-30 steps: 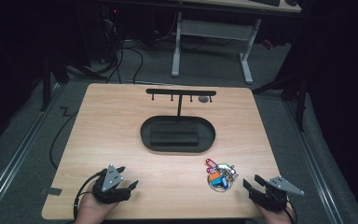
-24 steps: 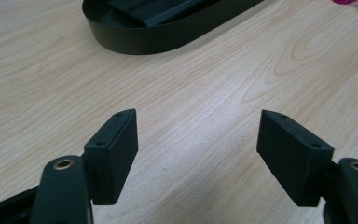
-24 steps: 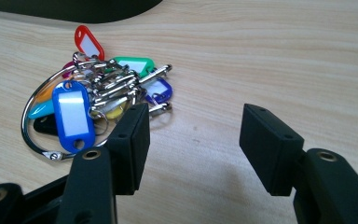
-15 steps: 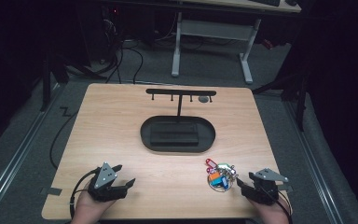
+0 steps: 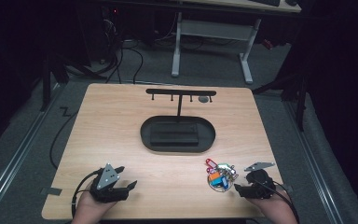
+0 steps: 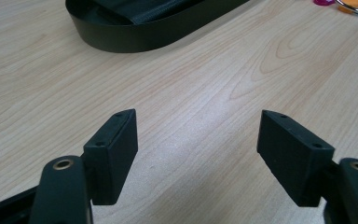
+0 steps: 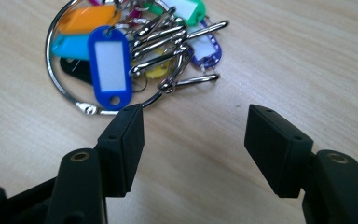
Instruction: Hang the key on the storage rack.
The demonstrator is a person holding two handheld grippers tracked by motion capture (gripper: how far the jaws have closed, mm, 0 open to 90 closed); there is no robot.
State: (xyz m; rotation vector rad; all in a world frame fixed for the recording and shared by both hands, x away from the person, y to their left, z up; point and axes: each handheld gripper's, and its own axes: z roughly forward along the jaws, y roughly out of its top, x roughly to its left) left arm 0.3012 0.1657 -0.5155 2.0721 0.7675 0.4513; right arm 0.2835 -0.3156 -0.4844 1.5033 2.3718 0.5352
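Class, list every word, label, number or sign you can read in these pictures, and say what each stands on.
No readable text anywhere.
Blue key tag: its white label window is blank.
Other key tags on the key ring: label faces hidden or out of frame, nothing legible.
Black tray and hook stand: no markings visible.

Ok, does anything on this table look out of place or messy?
Only the bunch of coloured key tags on a metal ring, lying loose in a heap on the wooden table near the right gripper, while the black hook stand holds none of them. Nothing looks damaged.
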